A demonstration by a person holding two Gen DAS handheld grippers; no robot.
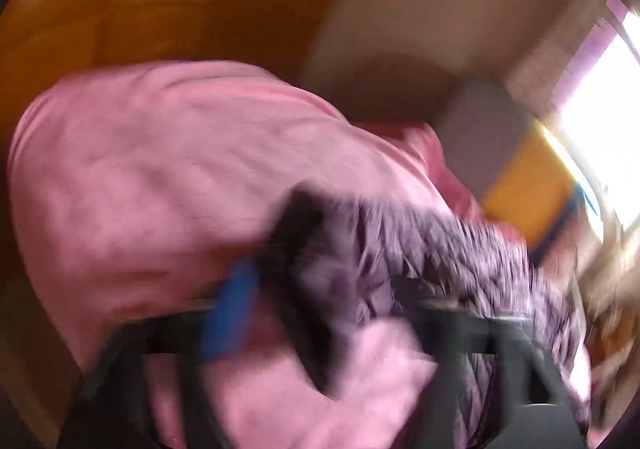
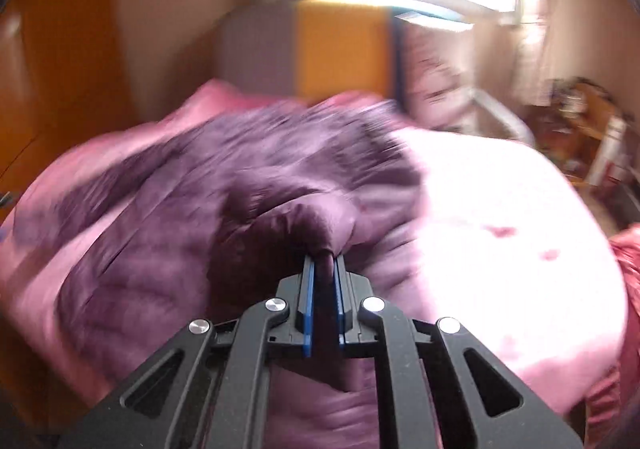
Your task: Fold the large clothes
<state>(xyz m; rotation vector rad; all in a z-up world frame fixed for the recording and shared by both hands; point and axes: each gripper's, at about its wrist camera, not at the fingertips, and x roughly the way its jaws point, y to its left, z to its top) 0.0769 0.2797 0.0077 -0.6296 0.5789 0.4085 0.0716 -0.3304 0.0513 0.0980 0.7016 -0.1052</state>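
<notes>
While both views were smeared by motion blur, the right gripper (image 2: 323,263) could be read plainly: its blue pads were pressed nearly together on a pinched ridge of the purple quilted jacket (image 2: 224,185), which lay spread and rumpled across the pink bed (image 2: 500,209). From the left wrist view, the left gripper (image 1: 320,313) was too blurred to judge; one blue pad showed well apart from the dark finger on the other side, with purple fabric bunched between them, but whether they had closed on it I could not tell.

Several risks followed, as I judged them. That right pinch held only a thin fold of slick, puffy cloth, so a quick pull could let it slide out of the pads. If the left side had no true hold, the jacket would swing from one point and the fold would land crooked or bunched. Dragging low might also catch the pink bedcover and ruck it up under the garment.
</notes>
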